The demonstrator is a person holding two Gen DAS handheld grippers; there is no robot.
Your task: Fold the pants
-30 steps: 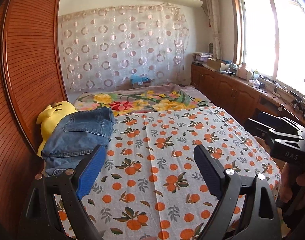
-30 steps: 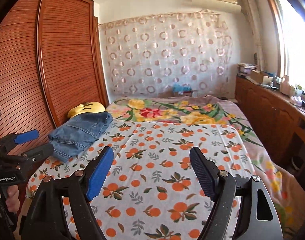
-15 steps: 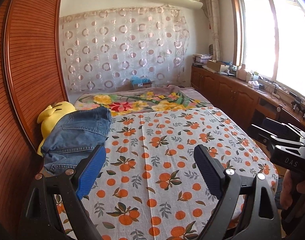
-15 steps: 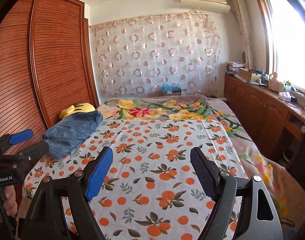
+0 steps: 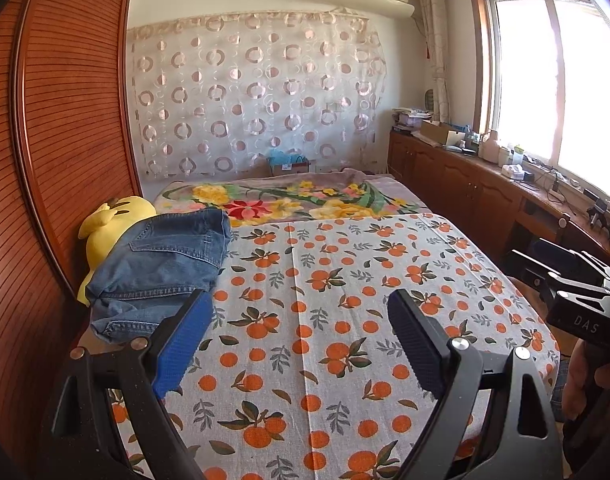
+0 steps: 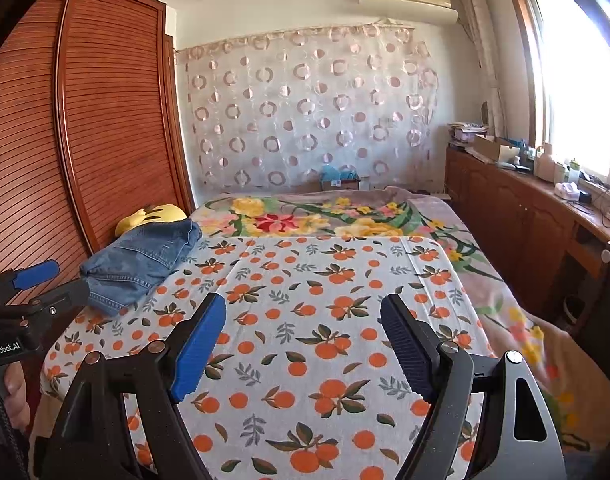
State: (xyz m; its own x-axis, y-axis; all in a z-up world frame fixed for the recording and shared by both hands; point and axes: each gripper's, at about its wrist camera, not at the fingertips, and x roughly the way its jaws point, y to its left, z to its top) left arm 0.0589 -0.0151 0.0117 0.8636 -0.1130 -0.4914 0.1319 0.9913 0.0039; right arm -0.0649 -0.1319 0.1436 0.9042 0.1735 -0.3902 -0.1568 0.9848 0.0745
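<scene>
The left gripper (image 5: 299, 338) holds its jaws spread wide with nothing between them, hovering above the orange-printed white bedsheet (image 5: 345, 320). The right gripper (image 6: 303, 340) is likewise wide open and empty over the same sheet. The folded blue denim pants (image 5: 165, 264) lie at the sheet's left edge, resting against a yellow plush toy (image 5: 105, 228) beside the slatted wooden wardrobe (image 5: 65, 140). The middle and right of the sheet lie bare to its edge.

The folded jeans (image 5: 161, 264) cover most of the yellow plush toy (image 5: 105, 224); its lower body is hidden. The items on the window counter (image 5: 505, 160) are too small to identify.
</scene>
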